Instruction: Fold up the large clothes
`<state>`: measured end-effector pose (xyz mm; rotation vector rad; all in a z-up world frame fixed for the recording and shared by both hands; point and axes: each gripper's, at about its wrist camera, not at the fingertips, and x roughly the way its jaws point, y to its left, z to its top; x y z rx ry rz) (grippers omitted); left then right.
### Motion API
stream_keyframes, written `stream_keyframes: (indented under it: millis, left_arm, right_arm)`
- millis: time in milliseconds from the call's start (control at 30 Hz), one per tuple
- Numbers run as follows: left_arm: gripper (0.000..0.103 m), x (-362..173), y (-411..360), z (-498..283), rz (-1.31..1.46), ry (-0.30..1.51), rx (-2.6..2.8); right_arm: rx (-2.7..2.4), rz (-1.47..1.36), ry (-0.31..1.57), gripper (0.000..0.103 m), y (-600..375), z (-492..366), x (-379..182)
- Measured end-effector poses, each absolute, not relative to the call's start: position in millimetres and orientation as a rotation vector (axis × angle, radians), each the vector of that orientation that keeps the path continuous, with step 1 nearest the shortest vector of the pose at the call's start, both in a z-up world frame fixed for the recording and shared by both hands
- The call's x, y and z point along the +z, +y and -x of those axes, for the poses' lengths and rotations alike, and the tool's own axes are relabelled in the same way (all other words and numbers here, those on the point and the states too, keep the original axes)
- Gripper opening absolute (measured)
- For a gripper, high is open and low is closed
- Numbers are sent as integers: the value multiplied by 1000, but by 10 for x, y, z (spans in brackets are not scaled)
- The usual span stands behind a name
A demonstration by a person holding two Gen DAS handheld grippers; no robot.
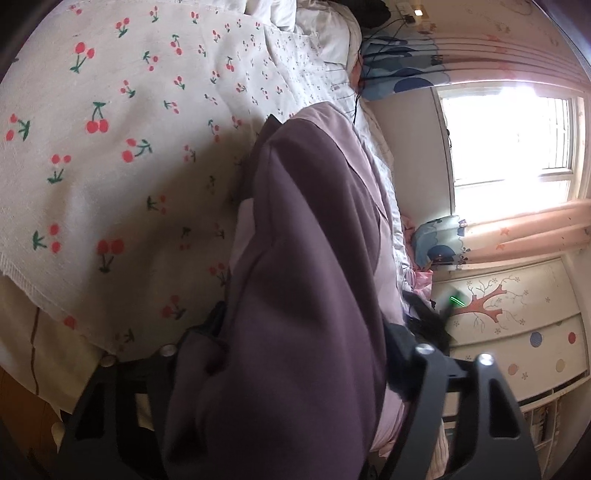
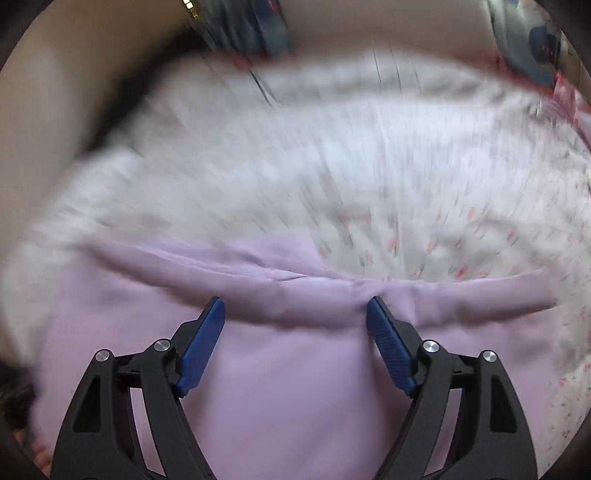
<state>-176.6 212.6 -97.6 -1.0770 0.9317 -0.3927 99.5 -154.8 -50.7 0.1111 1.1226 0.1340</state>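
Note:
In the left wrist view a dark purple garment (image 1: 314, 206) runs from the cherry-print bed cover (image 1: 110, 147) back into my left gripper (image 1: 306, 332). The thick bunch fills the gap between the black fingers (image 1: 218, 321) and hides their pads, so the gripper is shut on it. In the blurred right wrist view the same garment (image 2: 280, 387) looks lilac and lies flat on the bed with a fold line across it. My right gripper (image 2: 295, 314) hovers just over that fold, its blue pads (image 2: 207, 343) wide apart and open, with nothing pinched.
White pillows (image 1: 317, 33) lie at the bed's far end. A bright window (image 1: 509, 147) with pink curtains and a painted cabinet (image 1: 517, 325) stand beyond the bed. A blurred black object with a green light (image 1: 456, 297) is beside the garment. Wooden floor (image 1: 14, 406) shows past the bed edge.

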Motion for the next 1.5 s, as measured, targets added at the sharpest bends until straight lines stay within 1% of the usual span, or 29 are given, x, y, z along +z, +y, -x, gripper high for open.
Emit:
stream_keyframes:
  millis: [67,133,233,267,300,367,400,433,467,567,600,667,700,733,800,833,867,933,1000,1067,1133,1167,1233,1333,1400,1467,1500]
  left_arm:
    - [63,-924,2108,1761,1052,922,-394]
    - [63,-964,2150,1765,1057,930,-392]
    - [63,-995,2169,1775,1062,934,-409]
    - [66,-1013,2180,1767,1075,935,-410]
    - [72,-1039,2194,1765,1100,933,-407]
    - [77,-1079,2198,1755,1138,931,-385]
    - [79,-1090,2190,1749,1151,923,-378]
    - [80,-1084,2175,1739,1157,918,-379]
    - [80,-1057,2156,1729,1157,914,-374]
    - [80,-1017,2125,1711,1129,926,-370]
    - [80,-1025,2128,1706,1127,928,-373]
    - [80,-1038,2131,1704,1124,928,-379]
    - [80,-1041,2134,1714,1125,924,-378]
    - [80,-1041,2129,1725,1127,916,-372]
    - [80,-1041,2125,1748,1128,907,-354]
    - [80,-1025,2108,1748,1128,899,-356]
    - [78,-992,2083,1746,1118,892,-357]
    - [74,-923,2059,1750,1095,893,-335]
    - [69,-915,2071,1761,1089,895,-338]
    - [68,-931,2079,1774,1083,896,-343]
    - [67,-960,2086,1786,1083,891,-340]
    - [67,-961,2074,1785,1083,890,-342]
    - [66,-915,2041,1805,1058,881,-334]
    - [64,-926,2079,1813,1073,885,-339]
    - [64,-938,2081,1814,1070,884,-340]
    - [64,-948,2079,1817,1079,880,-343]
    - [64,-935,2064,1825,1073,878,-346]
  right_arm:
    - [117,-113,1120,84,-1561,-1026,-518]
    - [111,-113,1103,84,-1582,-996,-372]
    - [149,-57,1007,84,-1423,-1017,-34]
    - [149,-42,1005,84,-1375,-1078,-23]
    - [145,-30,1024,84,-1332,-1174,-80]
    - [112,-4,1115,85,-1263,-1389,-390]
    - [100,8,1153,88,-1243,-1486,-527]
    - [91,-7,1175,92,-1260,-1530,-631]
    - [89,-38,1177,92,-1299,-1543,-588]
    - [150,-86,1094,91,-1383,-1321,-234]
    - [196,-60,1031,91,-1376,-1077,-8]
    - [235,-23,961,91,-1349,-646,237]
    - [247,-13,942,91,-1340,-444,293]
    - [257,10,957,91,-1308,-248,232]
    - [243,89,1042,92,-1201,-120,-91]
    - [248,114,1065,96,-1176,-113,-272]
    - [245,99,1067,96,-1197,-127,-286]
    - [226,67,1071,95,-1217,-117,-137]
    - [256,57,1002,95,-1192,85,127]
    - [251,61,970,95,-1150,319,150]
    - [258,74,1026,96,-1097,403,-87]
    - [260,96,1017,96,-1073,420,-166]
    - [258,66,1017,95,-1104,414,-71]
    - [224,78,925,95,-1145,519,227]
    - [183,113,951,95,-1163,512,132]
    - [190,135,1034,97,-1168,458,-151]
    - [195,131,1030,97,-1179,455,-178]
